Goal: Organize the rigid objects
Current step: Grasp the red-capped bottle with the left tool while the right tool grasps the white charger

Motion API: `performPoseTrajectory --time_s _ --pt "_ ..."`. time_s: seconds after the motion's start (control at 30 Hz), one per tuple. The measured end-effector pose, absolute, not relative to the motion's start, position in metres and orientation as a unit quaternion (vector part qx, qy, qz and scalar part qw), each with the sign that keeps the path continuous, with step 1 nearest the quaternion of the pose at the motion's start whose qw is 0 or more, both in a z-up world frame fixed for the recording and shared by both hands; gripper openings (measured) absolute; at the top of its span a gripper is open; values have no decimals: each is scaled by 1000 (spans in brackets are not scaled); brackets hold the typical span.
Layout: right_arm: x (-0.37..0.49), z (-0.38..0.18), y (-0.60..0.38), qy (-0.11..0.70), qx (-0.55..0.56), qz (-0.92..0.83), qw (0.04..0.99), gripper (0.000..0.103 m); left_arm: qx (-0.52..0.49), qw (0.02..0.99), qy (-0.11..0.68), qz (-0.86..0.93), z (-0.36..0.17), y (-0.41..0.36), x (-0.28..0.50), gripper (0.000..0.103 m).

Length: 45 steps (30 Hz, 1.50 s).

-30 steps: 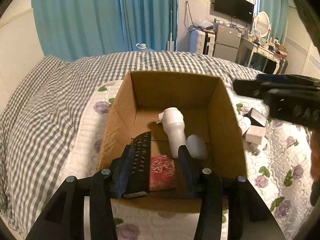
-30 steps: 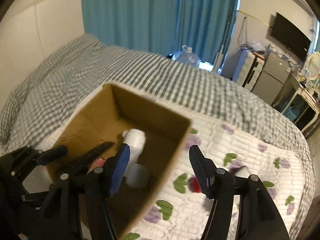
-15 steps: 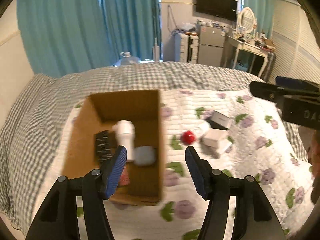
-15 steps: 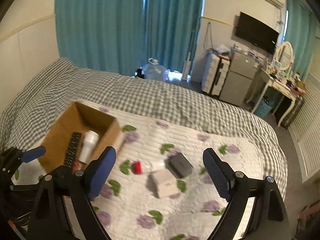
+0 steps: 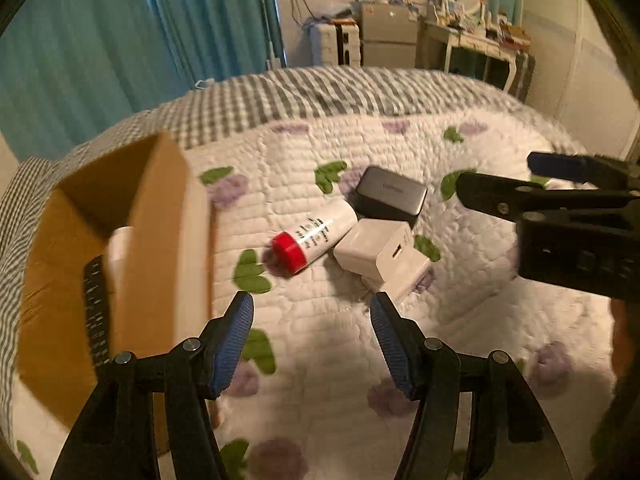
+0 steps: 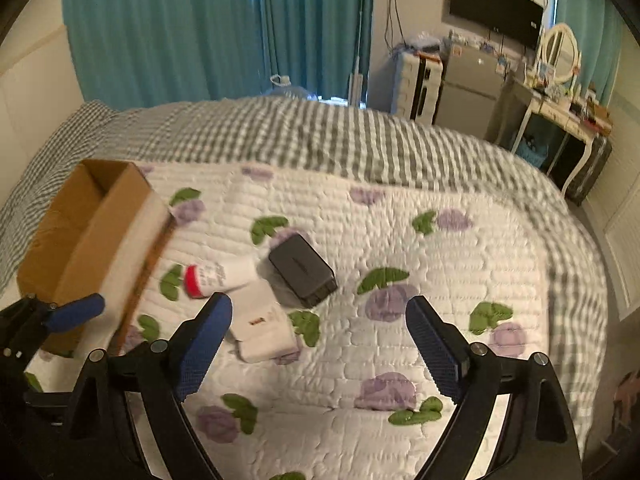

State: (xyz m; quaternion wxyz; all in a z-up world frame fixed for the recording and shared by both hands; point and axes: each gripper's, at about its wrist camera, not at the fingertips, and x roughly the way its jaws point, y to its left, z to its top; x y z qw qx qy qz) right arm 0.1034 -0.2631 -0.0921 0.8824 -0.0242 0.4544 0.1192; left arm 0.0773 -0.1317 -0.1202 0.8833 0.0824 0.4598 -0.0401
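Left gripper (image 5: pixel 311 332): jaws spread wide, empty, hovering over the quilt (image 5: pixel 332 344); the three loose items lie at its 12 to 1 o'clock.
Right gripper (image 6: pixel 319 338): jaws spread wide, empty; the items sit near its left finger (image 6: pixel 202 338), at 10 to 12 o'clock.
White charger block (image 5: pixel 378 252): nearest item, touching the bottle and overlapping the dark case edge. Risk: a closing finger may catch its neighbour and drag both.
Red-capped white bottle (image 5: pixel 314 236): lies on its side. Risk: round body is likely to roll on the soft quilt if nudged off-centre.
Dark grey case (image 5: pixel 390 196): farthest of the cluster, at 12 o'clock.
Cardboard box (image 5: pixel 116 272): at 9 to 10 o'clock, already holding a remote control (image 5: pixel 96 312) and a white item. Risk: a carried item may clip the near wall and tip the box.
Frame quality: motion blur; fine contact between items is uncertain.
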Motion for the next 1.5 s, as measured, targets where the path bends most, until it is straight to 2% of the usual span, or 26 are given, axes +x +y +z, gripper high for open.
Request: performPoseTrajectory --time_s 0.33,0.47,0.73,0.8,0.97,1.23,1.5 --pt "119 -128 -255 464 -58 182 865 88 129 876 460 -69 -158 -120 105 64" --pt "122 -140 -238 477 -69 218 849 83 159 876 447 -83 -161 -117 102 64" --pt "132 -160 -212 508 -82 242 823 82 133 876 455 -86 -160 -95 115 64" --pt "137 -167 -206 517 -80 244 816 79 139 875 456 -82 -162 -97 115 64" --pt "146 -183 -192 540 -79 250 800 53 150 871 462 -75 -168 -101 118 64" --pt "138 -155 -216 500 -68 234 831 51 117 873 467 -79 -164 -108 132 64" --pt "136 -134 -247 473 -51 204 856 50 164 866 464 -91 -186 -141 147 64"
